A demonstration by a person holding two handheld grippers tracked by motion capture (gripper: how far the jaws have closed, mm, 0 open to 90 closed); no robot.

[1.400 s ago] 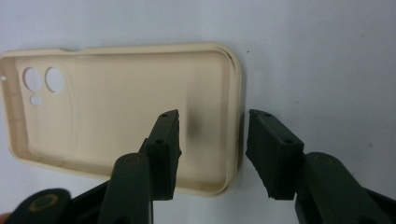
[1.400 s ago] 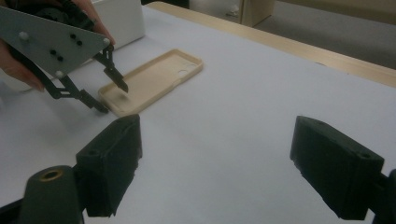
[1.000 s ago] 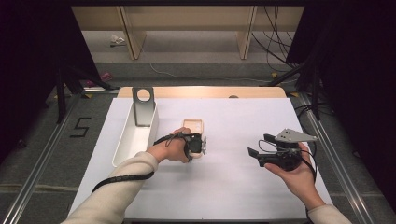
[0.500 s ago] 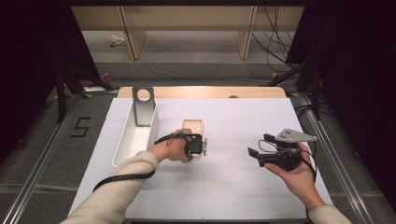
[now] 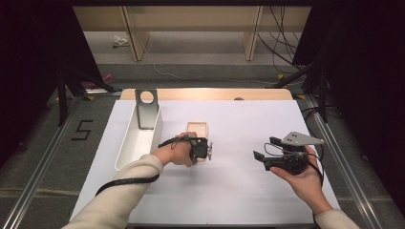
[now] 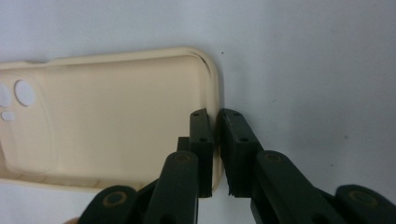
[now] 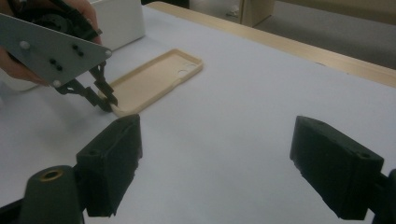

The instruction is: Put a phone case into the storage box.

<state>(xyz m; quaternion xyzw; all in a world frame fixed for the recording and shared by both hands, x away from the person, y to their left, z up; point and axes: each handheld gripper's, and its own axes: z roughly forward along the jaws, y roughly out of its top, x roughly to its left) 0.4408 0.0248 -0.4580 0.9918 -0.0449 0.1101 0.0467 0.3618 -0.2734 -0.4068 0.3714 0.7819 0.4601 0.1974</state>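
Note:
A cream phone case [image 5: 197, 129] lies open side up on the white table, left of centre. My left gripper [image 5: 208, 151] reaches down to its near end. In the left gripper view the case [image 6: 121, 116] has its side rim between the two black pads of the left gripper [image 6: 217, 116]. The jaws have just been closing, and they now pinch that rim. In the right gripper view the case [image 7: 154, 79] lies flat, with the left gripper [image 7: 108, 101] at its near corner. My right gripper [image 5: 260, 155] is held above the table at the right, and its jaws [image 7: 217, 140] stand wide open with nothing between them.
A long white bin [image 5: 138, 138] lies left of the case, with a grey metal stand [image 5: 146, 107] that has a round hole at its far end. The table's wooden far edge [image 5: 205, 94] runs behind. Bare white tabletop [image 5: 239, 191] lies between the hands.

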